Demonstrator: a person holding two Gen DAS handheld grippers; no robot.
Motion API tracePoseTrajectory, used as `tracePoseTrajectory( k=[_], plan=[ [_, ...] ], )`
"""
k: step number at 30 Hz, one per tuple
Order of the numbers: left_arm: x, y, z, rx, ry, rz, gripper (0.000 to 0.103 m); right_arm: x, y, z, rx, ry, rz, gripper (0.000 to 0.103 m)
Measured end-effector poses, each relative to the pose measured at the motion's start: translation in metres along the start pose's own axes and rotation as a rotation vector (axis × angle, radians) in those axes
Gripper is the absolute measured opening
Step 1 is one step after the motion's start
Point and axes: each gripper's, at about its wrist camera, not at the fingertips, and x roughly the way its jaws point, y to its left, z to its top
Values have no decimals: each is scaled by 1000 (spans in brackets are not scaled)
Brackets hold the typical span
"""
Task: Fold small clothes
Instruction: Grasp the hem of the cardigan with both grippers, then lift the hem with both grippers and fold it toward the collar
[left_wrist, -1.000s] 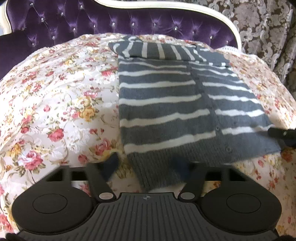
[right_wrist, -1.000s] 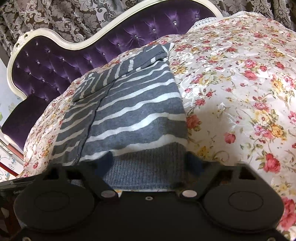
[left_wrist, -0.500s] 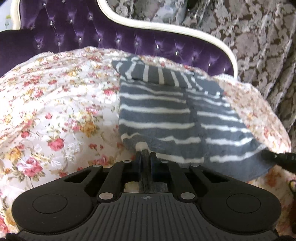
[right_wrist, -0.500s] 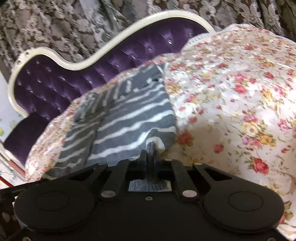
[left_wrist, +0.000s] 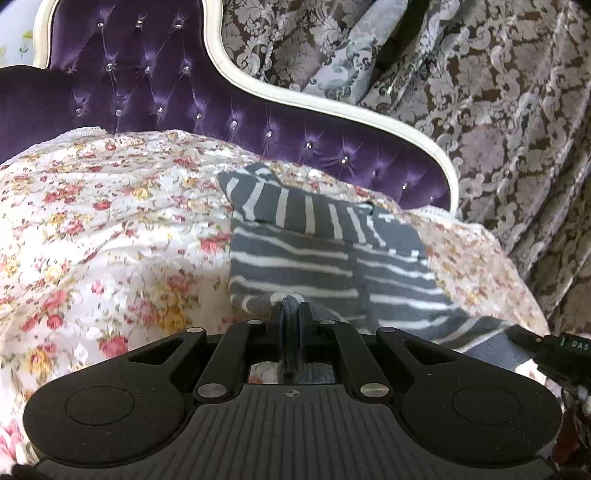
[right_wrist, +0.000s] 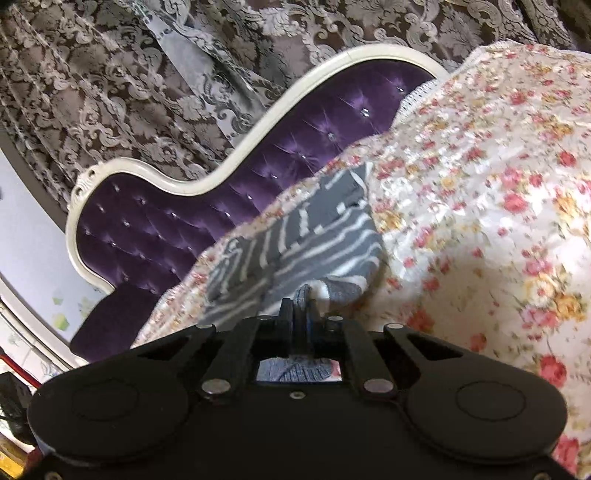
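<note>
Pinching sweater (left_wrist: 295, 258) hem: left gripper (left_wrist: 290, 314)

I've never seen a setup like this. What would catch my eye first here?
Probably the grey striped sweater in the middle of the flowered bedspread, its near hem pinched by the left gripper and the right gripper, both shut on it. Behind stands a purple tufted headboard before patterned curtains.

Lying on a bedspread (left_wrist: 110, 236) before a headboard (left_wrist: 155, 92), a sweater (left_wrist: 314, 251), near edge raised; curtain (left_wrist: 498, 110) behind.
</note>
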Motion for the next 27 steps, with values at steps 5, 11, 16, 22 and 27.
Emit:
tracePoseTrajectory(
  k=[5, 11, 16, 22, 27],
  plan=[
    [-1, -1, 22, -4, -12, -30, 6, 4, 11, 21, -18, -16, 39, 13],
    [3, -4, 60, 1, -52, -85, 5, 17, 26, 53, -45, -38, 81, 13],
    [12, -4, 90, -21, -79, -112, 5, 32, 36, 79, -61, -65, 111, 13],
    [41, -5, 123, -34, -113, -81, 5, 68, 36, 112, -75, -106, 112, 13],
    [81, 0, 146, -69, -122, -41, 5, 110, 21, 133, -77, -123, 83, 13]
  ],
)
